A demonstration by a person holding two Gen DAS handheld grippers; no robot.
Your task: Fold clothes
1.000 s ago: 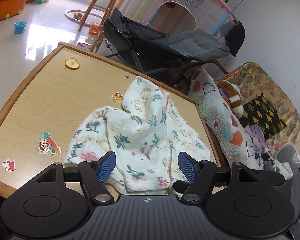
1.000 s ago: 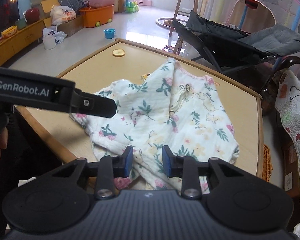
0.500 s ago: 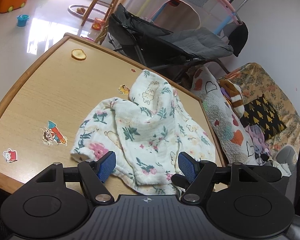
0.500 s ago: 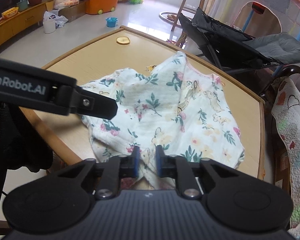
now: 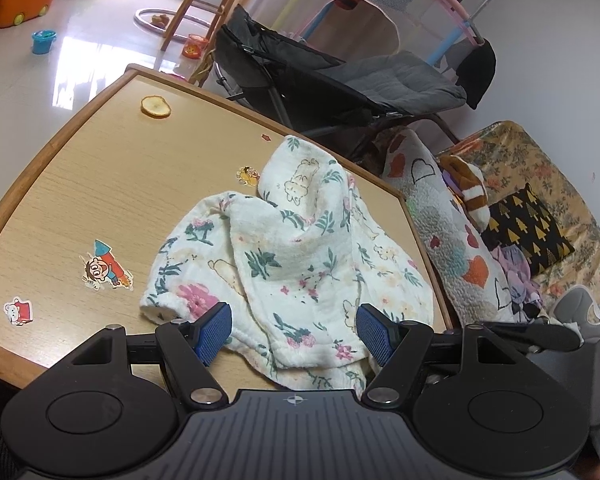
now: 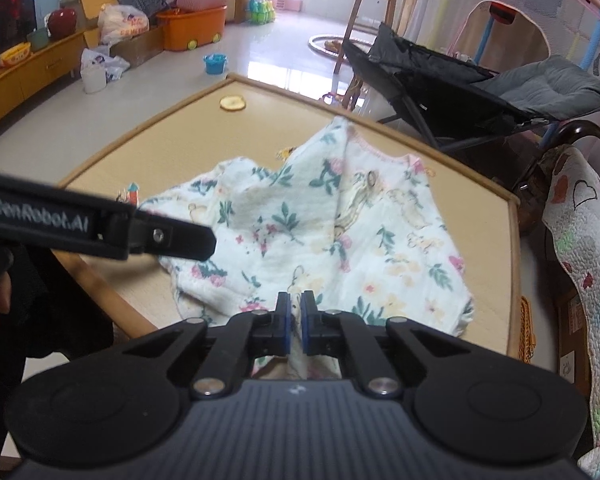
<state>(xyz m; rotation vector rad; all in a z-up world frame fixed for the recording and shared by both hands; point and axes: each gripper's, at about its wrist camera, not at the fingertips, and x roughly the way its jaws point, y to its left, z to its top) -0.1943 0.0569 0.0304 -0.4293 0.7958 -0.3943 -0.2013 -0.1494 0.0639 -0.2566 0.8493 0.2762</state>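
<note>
The jaws of the right gripper (image 6: 294, 322) have just been closing, and now they pinch a bit of cloth at the near edge of the little flowery garment (image 6: 320, 232). The blue pads are almost together with the cloth squeezed between them. The jaws of the left gripper (image 5: 294, 336) stand wide apart. The cloth lies under and between them, but the pads do not press on it.

The garment sits in a crumpled heap on the wooden table (image 5: 100, 184), close to the near edge and the right side. It runs away from both grippers, from the near hem up to the pink-trimmed neck at the far end. One part stands up in a soft hump in the middle.

The right gripper already has the hem. The left gripper is just beside it, over the left part of the same near edge, so I think it needs to pinch there next. Then both can pull the garment flat.
</note>
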